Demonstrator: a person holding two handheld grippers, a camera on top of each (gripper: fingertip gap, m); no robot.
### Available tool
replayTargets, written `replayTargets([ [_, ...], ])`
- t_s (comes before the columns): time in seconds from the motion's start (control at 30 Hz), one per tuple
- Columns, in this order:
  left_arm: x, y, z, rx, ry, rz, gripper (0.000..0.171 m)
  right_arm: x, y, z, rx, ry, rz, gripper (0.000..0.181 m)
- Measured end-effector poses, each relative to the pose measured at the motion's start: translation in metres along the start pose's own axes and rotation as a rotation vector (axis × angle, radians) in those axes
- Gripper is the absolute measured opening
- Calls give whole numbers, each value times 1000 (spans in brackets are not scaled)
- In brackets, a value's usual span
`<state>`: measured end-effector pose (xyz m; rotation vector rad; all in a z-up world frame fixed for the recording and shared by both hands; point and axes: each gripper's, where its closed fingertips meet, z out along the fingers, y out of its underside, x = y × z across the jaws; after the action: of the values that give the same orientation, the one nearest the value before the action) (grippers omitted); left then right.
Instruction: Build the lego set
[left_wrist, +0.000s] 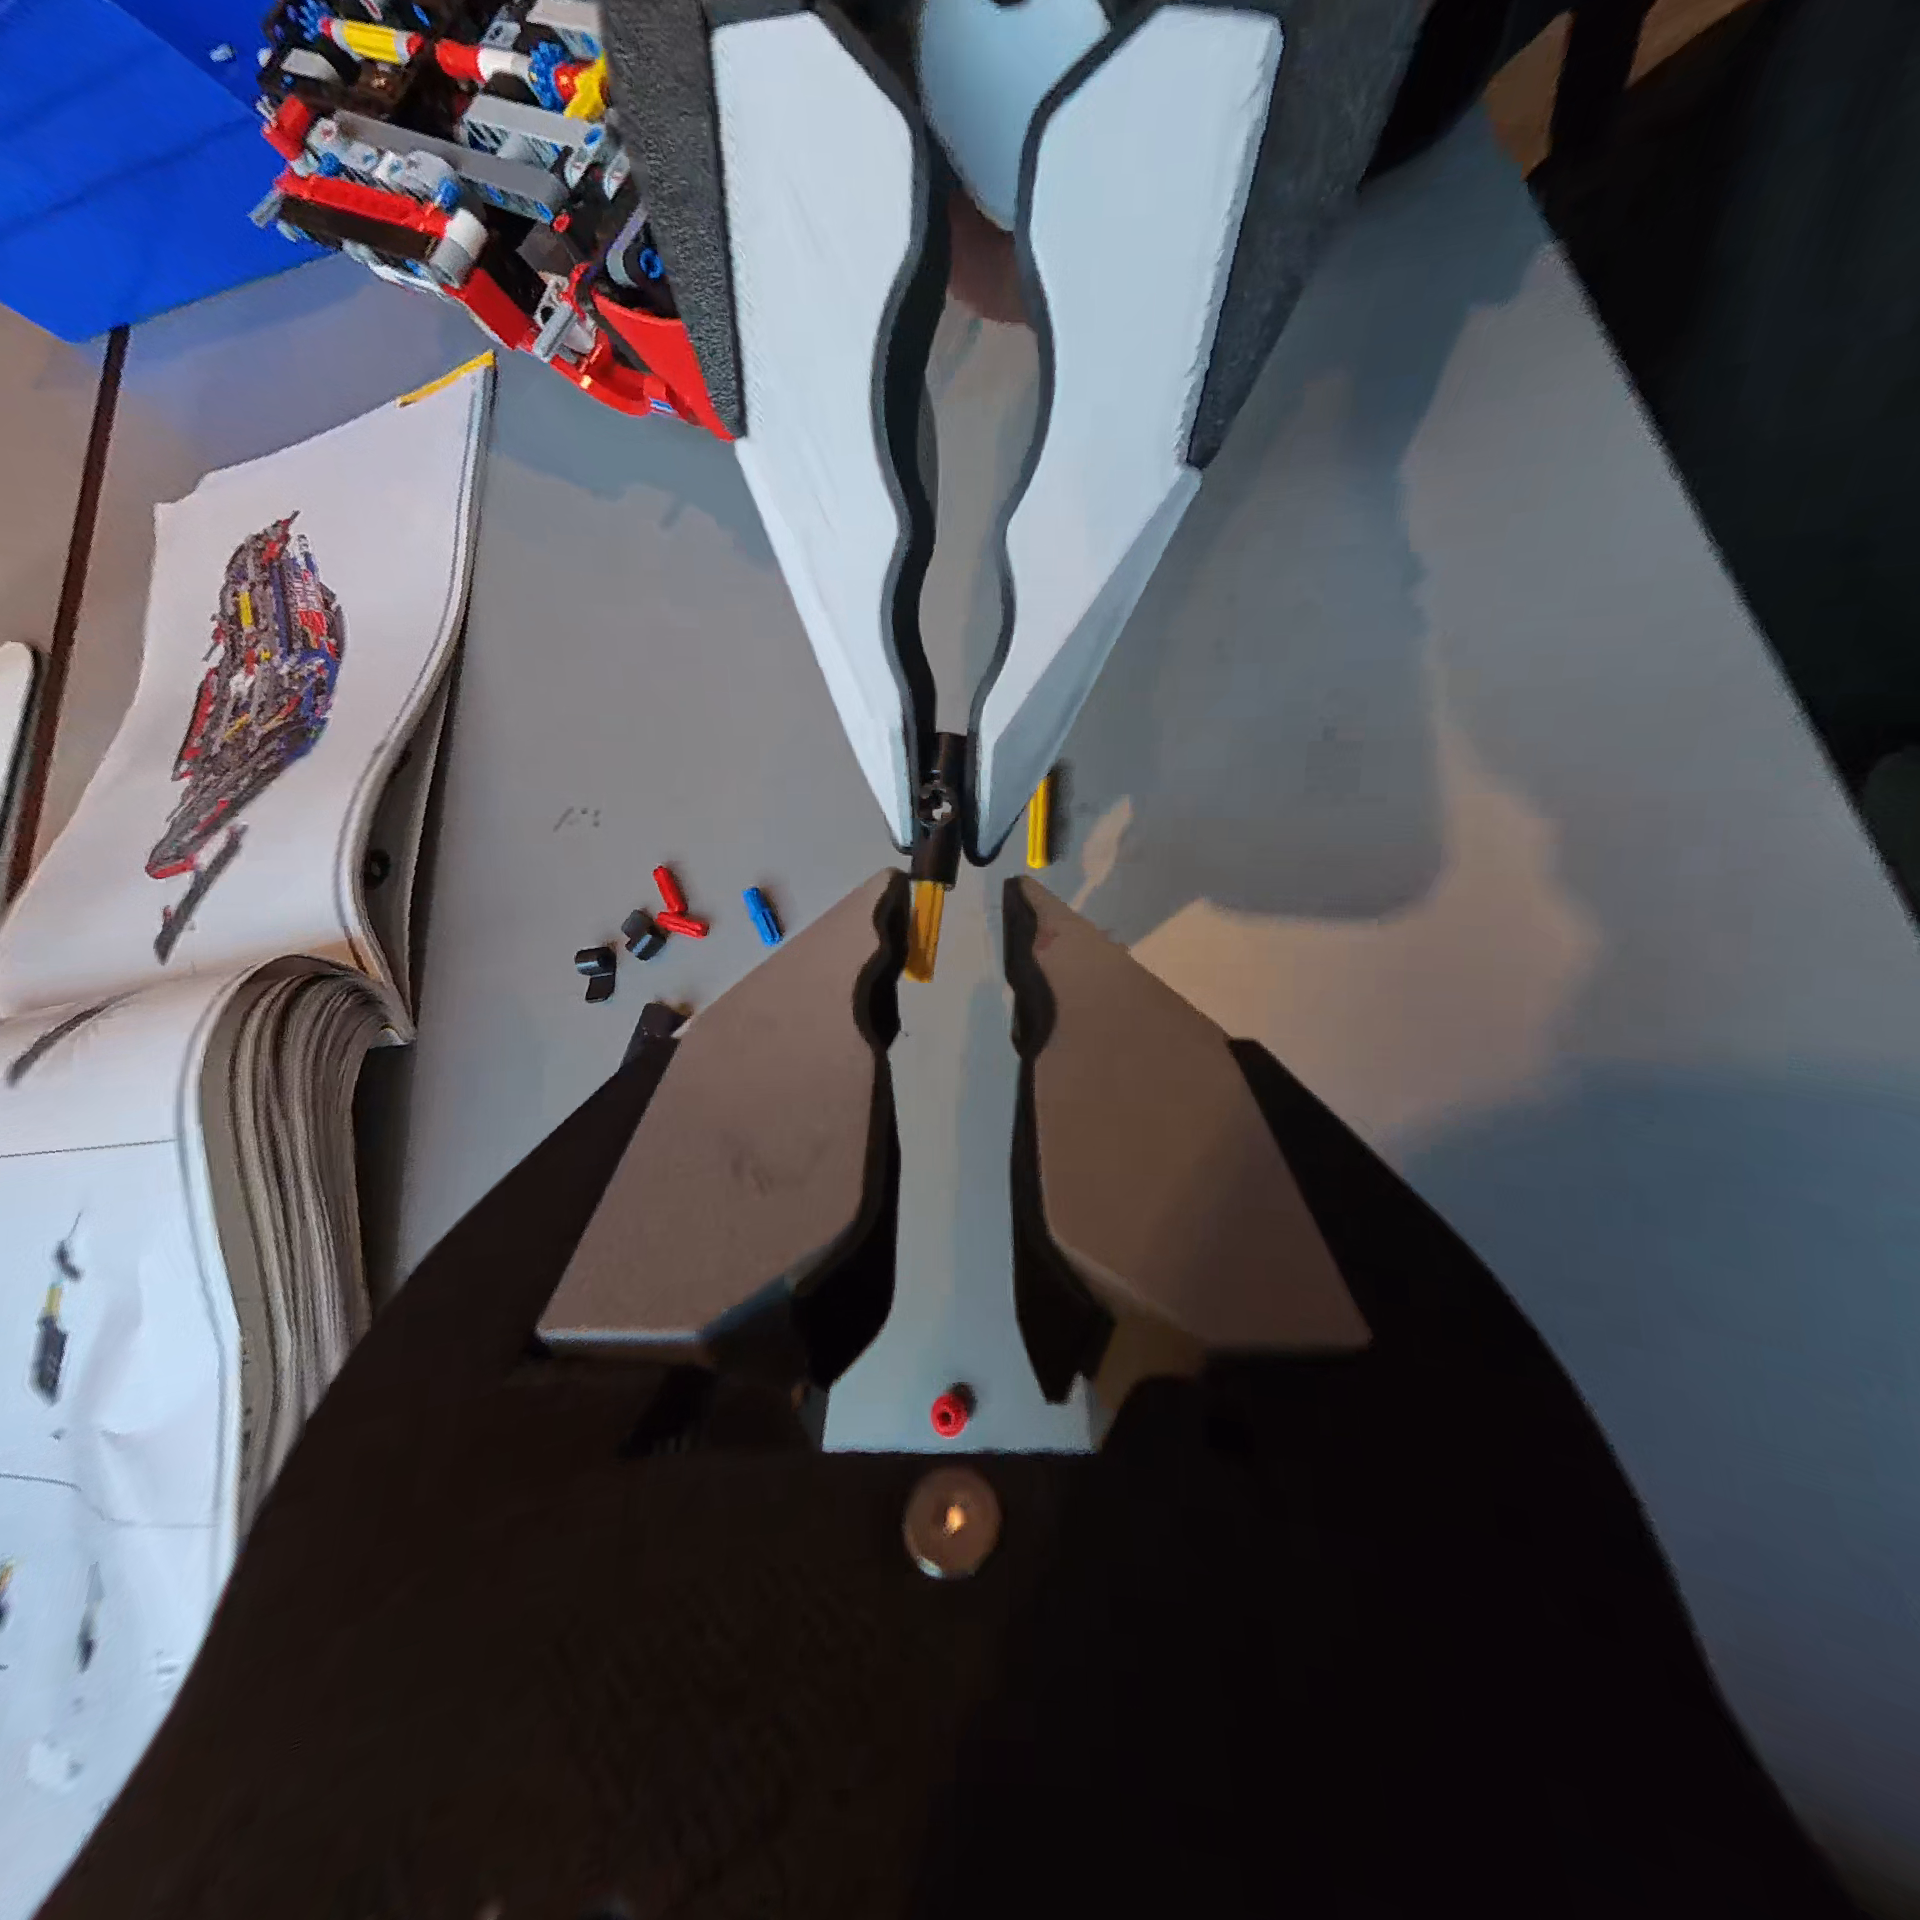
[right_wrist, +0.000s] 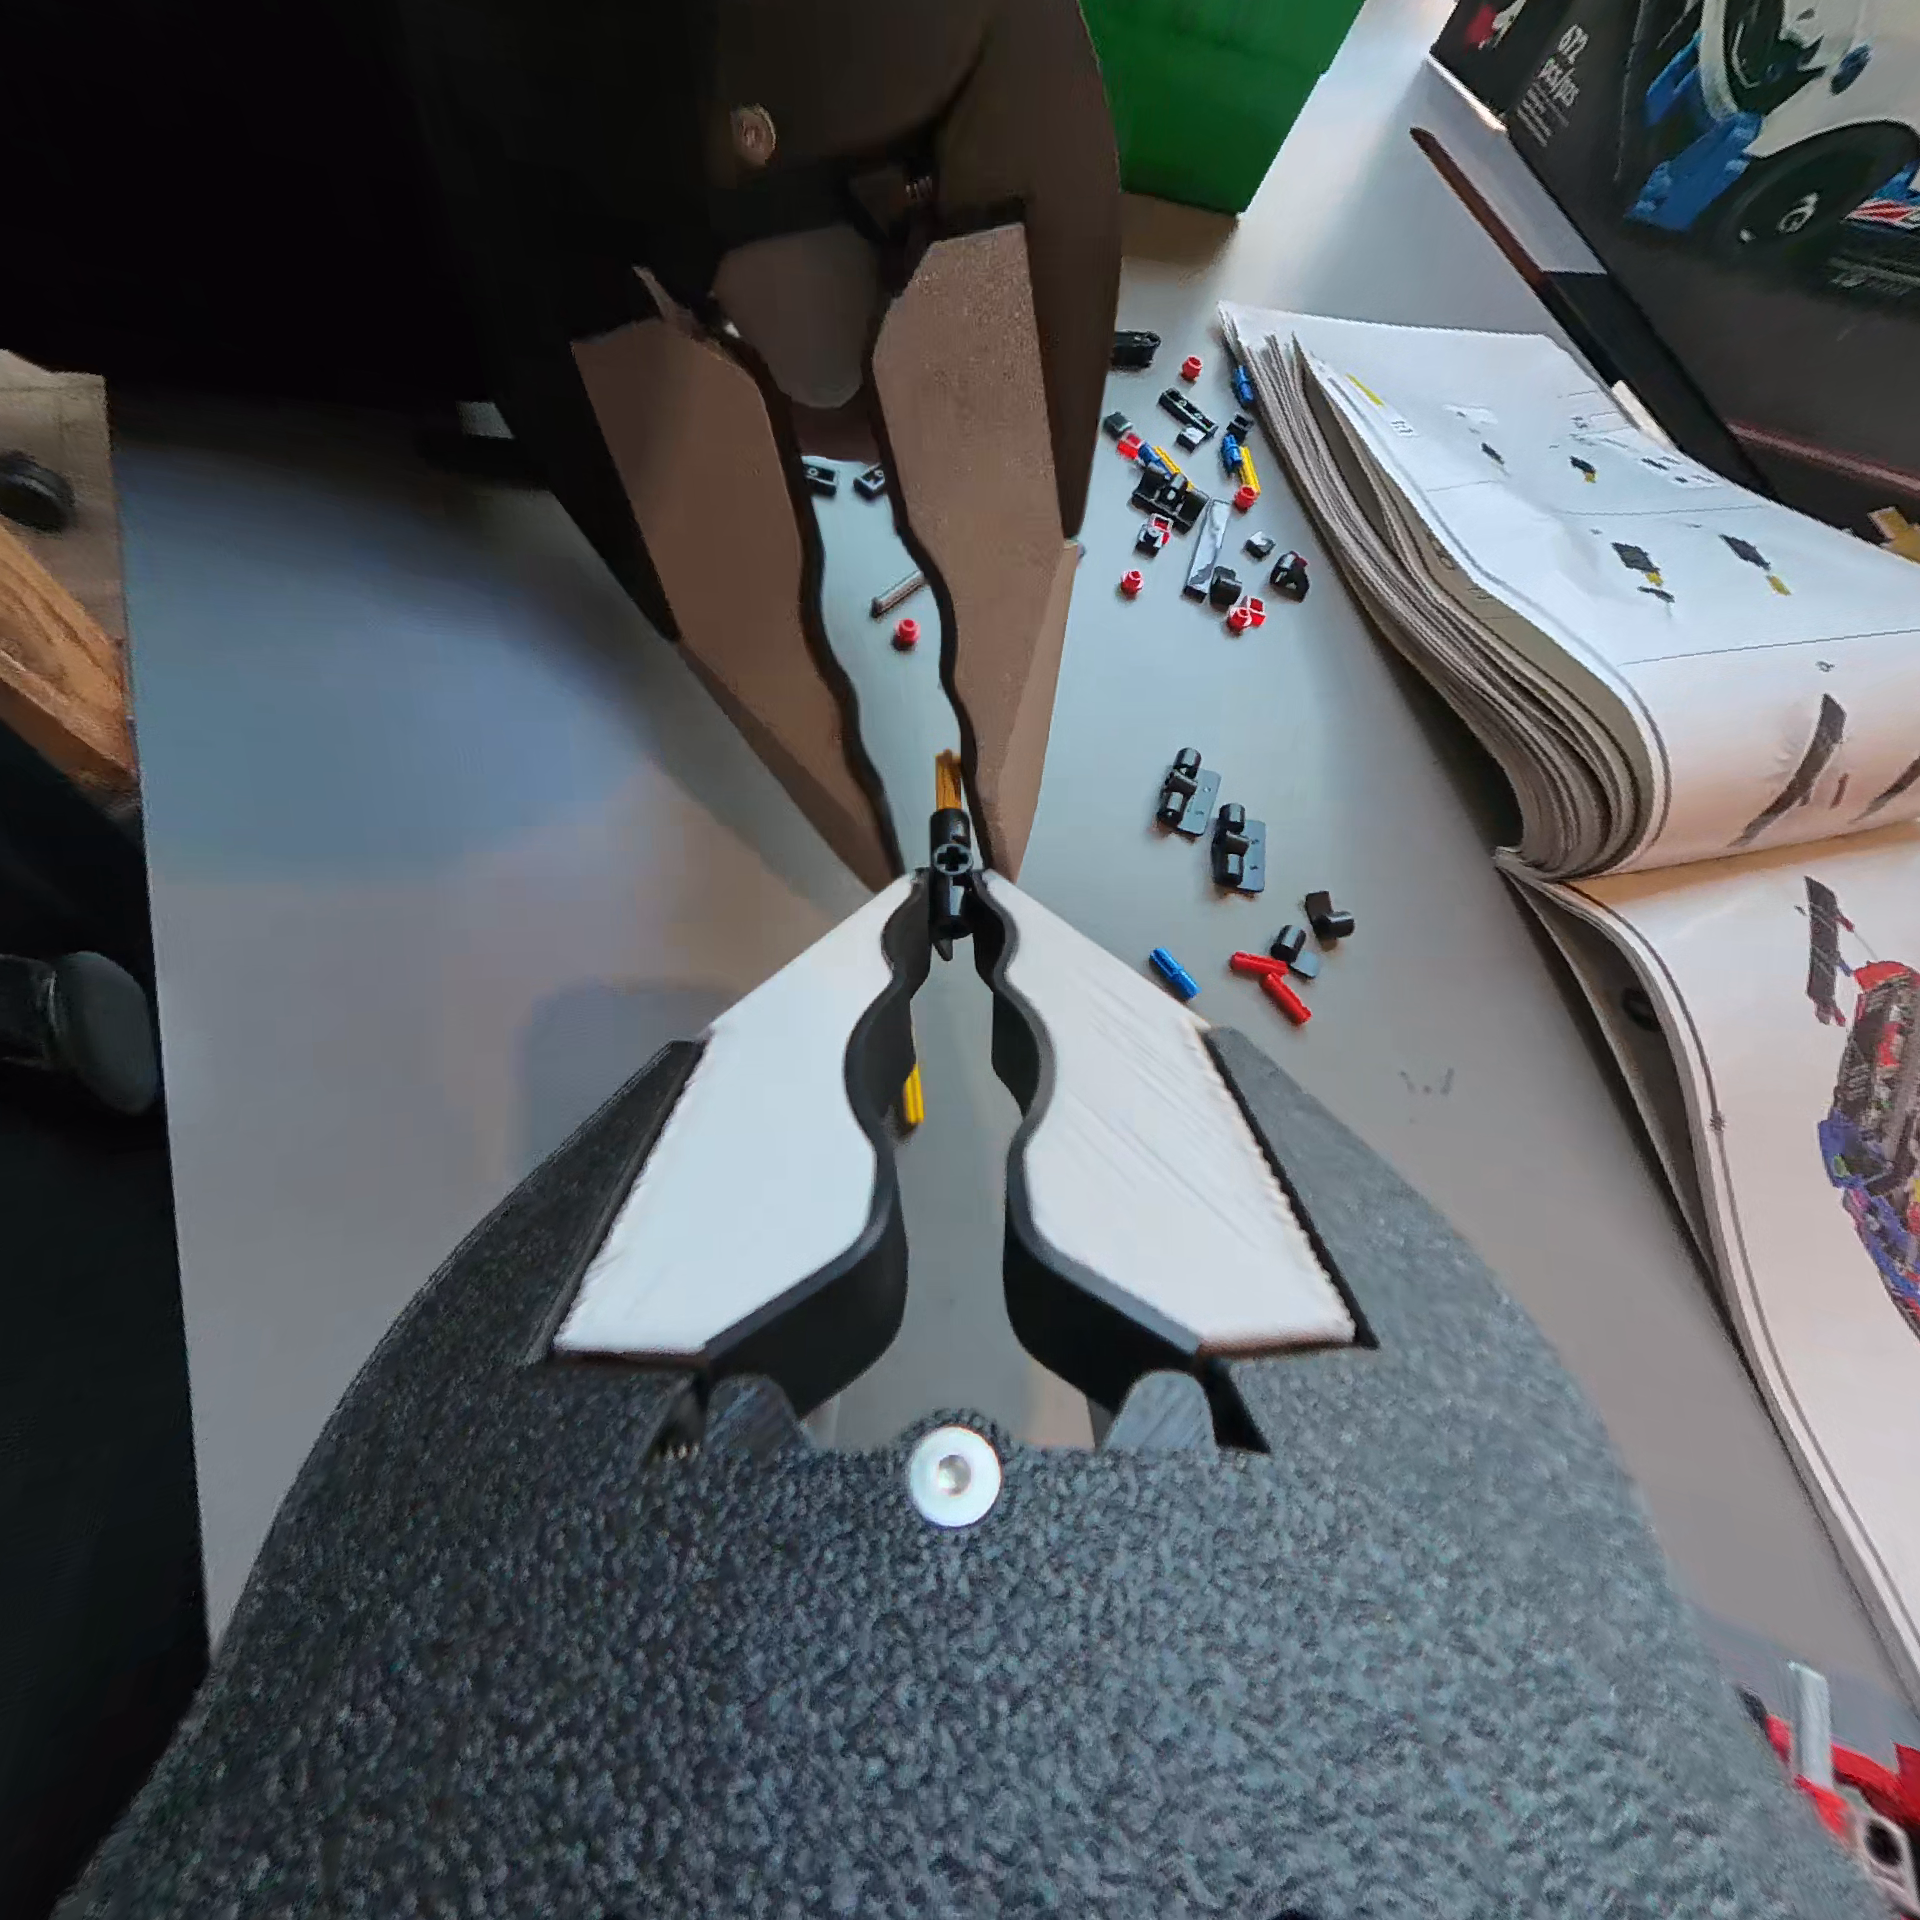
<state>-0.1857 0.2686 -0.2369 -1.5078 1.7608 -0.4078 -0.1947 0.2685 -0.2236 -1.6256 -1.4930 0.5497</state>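
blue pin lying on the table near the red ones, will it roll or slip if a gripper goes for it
The blue pin looks short and round-bodied, lying on its side on the smooth grey table, so a nudge across its length would probably roll it. It seems small, hard plastic, likely light and stiff. Beside it lie red pins, which it could knock into.

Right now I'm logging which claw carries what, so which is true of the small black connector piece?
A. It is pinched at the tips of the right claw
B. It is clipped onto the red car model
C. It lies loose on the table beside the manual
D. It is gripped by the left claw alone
A: the right claw has its pale tips closed on the black connector, with a yellow axle sticking out toward the left claw.
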Motion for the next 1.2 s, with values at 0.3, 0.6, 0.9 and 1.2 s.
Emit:
replayTargets([
  [0.3,-5,4,-4,-2,-25,22,3,2,10,2,-51,33,-54,7],
  [0.6,-3,2,-1,-18,-34,45,3,-1,14,5,-58,22,-26,7],
  [0.9,6,-18,0,44,-14,77,1,-16,25,17,-121,-85,23,10],
  [1.2,3,2,-1,-47,-3,55,2,-1,20,8,-108,28,-59,14],
])
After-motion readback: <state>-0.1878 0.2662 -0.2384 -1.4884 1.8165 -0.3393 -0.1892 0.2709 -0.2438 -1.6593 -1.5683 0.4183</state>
